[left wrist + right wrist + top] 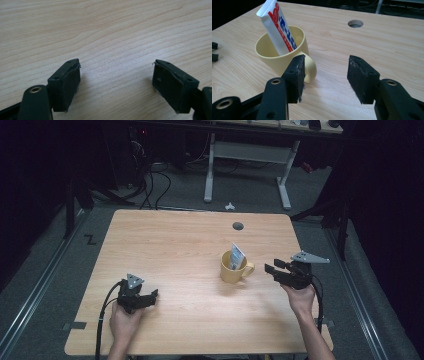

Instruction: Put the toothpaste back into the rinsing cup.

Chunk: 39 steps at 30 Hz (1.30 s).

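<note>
Left gripper (152, 296), well left of the yellow ceramic mug (233, 267), rests low over the light wooden table (170, 245), jaws spread, empty. The mug stands right of centre, a white red-and-blue toothpaste tube (278, 27) leaning inside. Right gripper (325, 77), just right of the mug's handle, jaws spread, likely not touching. Approach level; open room around, the right table edge close.

One mug (233, 267), one toothpaste tube (237, 255), two grippers.

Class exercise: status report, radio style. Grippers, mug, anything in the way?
Left gripper open, over bare table. Right gripper open, beside yellow mug, near its handle. Toothpaste tube stands tilted in the mug. Nothing in the way.
</note>
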Each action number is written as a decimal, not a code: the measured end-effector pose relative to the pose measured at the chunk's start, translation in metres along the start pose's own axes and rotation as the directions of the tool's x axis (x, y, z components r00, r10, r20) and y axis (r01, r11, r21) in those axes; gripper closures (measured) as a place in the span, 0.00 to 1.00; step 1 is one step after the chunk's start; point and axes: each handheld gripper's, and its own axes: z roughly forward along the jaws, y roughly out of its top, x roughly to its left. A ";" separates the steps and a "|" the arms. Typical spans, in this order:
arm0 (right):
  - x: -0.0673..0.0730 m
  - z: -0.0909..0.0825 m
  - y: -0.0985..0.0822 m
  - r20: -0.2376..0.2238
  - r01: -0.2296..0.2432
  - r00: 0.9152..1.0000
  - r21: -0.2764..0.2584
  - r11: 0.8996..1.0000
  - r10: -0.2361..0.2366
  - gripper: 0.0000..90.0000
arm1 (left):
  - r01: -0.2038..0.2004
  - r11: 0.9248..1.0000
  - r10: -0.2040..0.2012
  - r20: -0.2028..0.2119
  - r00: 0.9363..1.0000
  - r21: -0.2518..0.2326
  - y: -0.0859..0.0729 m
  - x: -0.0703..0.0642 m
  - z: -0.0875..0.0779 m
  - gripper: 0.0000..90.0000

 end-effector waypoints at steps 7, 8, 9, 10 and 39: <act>0.001 0.002 -0.002 0.006 0.000 1.000 0.000 1.000 0.000 0.54 | 0.000 1.000 0.000 0.000 1.000 0.000 0.000 0.000 0.000 0.25; 0.001 0.003 -0.003 0.006 0.000 1.000 0.000 1.000 0.000 0.54 | 0.000 1.000 0.000 0.000 1.000 0.000 0.000 0.000 0.000 0.25; 0.001 0.003 -0.003 0.007 0.000 1.000 0.003 1.000 0.000 0.54 | 0.000 1.000 0.000 0.000 1.000 0.000 0.000 0.000 0.000 0.25; 0.001 0.004 -0.004 0.007 -0.004 1.000 0.006 1.000 0.004 0.54 | 0.000 1.000 0.000 0.000 1.000 0.000 0.000 0.000 0.000 0.25; -0.002 0.016 -0.024 0.015 -0.025 1.000 0.048 0.999 0.025 0.54 | 0.000 1.000 0.000 0.000 1.000 0.000 0.000 0.000 0.000 0.25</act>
